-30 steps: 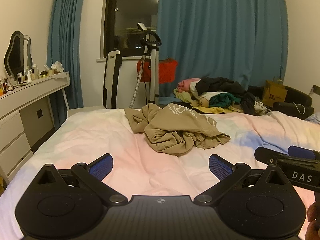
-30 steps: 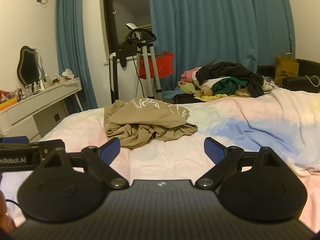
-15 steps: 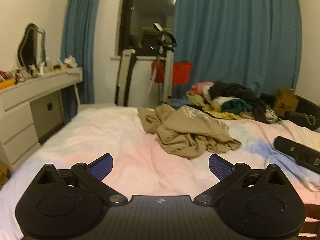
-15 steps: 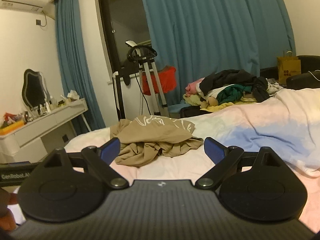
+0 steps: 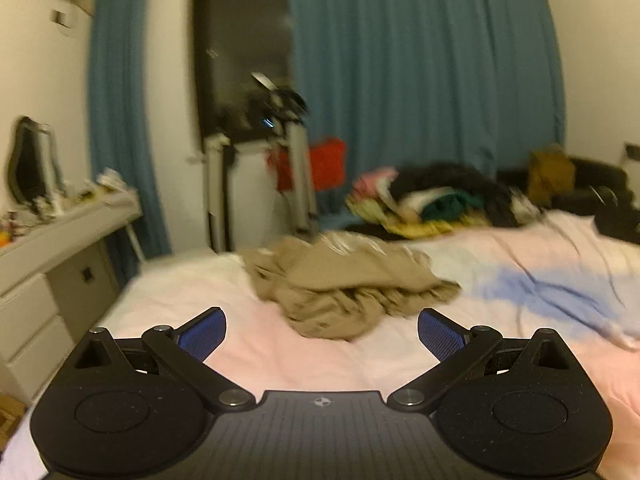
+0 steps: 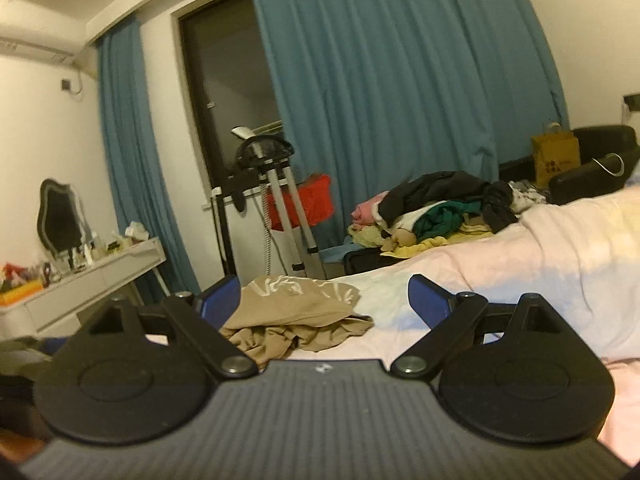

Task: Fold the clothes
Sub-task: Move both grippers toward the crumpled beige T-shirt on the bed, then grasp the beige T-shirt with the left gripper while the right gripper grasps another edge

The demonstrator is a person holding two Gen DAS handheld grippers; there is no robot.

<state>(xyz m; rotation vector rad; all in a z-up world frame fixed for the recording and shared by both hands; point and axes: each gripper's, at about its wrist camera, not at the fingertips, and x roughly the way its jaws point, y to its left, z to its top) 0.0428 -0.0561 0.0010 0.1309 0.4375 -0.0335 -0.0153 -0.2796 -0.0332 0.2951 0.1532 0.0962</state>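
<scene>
Both grippers closing in on the crumpled tan shirt [image 5: 344, 288].

Left gripper [image 5: 322, 330] and right gripper [image 6: 324, 300], fingers wide and empty, now sit lower and nearer the shirt at mid-frame on the bed [image 5: 520, 264]; folding hasn't begun.

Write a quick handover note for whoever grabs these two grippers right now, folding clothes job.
Left claw: open, empty, above the bed.
Right claw: open, empty, also short of the cloth.
The tan garment lies crumpled in a heap on the pastel bedsheet, ahead of both claws. A pile of mixed clothes sits beyond the far edge of the bed.
Done: nothing folded.
Left: pick up the tan garment, spread it flat, fold it; then probably the pile.
</scene>
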